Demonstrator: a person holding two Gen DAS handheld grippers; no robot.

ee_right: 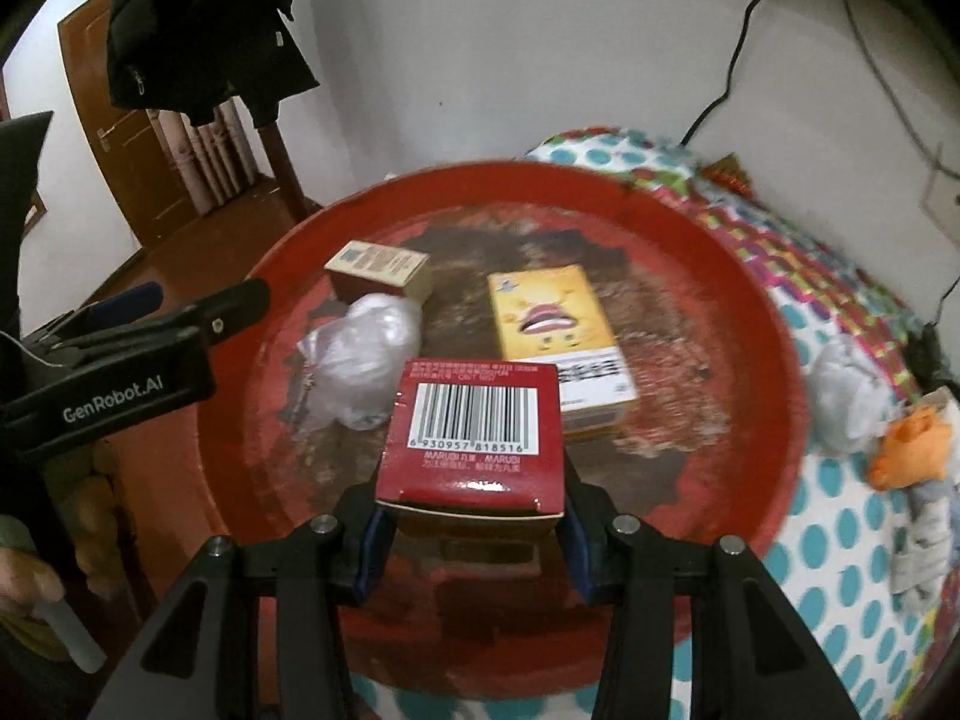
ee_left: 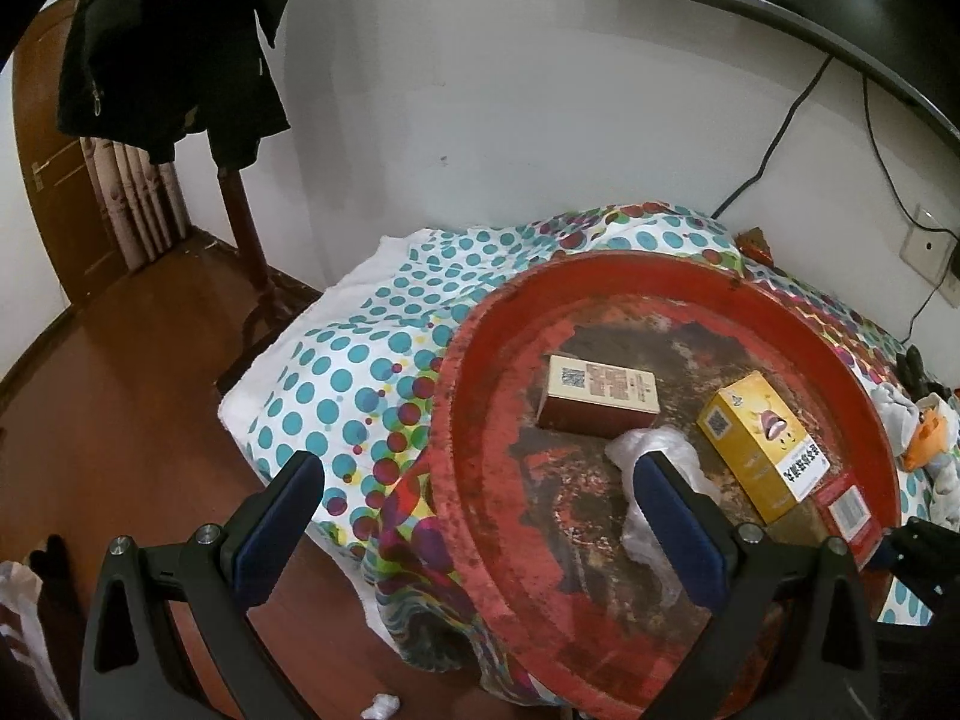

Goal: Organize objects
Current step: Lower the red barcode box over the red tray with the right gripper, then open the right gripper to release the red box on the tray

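Note:
A worn round red tray [ee_left: 474,480] [ee_right: 744,324] lies on a polka-dot cloth. In it are a brown box [ee_left: 597,396] [ee_right: 381,270], a yellow cartoon box [ee_left: 762,444] [ee_right: 555,318] and a crumpled clear plastic bag [ee_left: 660,450] [ee_right: 360,354]. My right gripper [ee_right: 474,516] is shut on a red barcode box [ee_right: 477,432] and holds it over the tray's near side; the box also shows in the left wrist view [ee_left: 843,507]. My left gripper [ee_left: 480,480] is open and empty, straddling the tray's left rim; its body shows in the right wrist view [ee_right: 120,354].
The polka-dot cloth [ee_left: 336,372] covers a bed or table by the white wall. An orange item [ee_right: 912,444] and a white wad [ee_right: 846,396] lie right of the tray. A dark coat [ee_left: 174,42] hangs on a stand. Cables [ee_left: 774,144] run down the wall.

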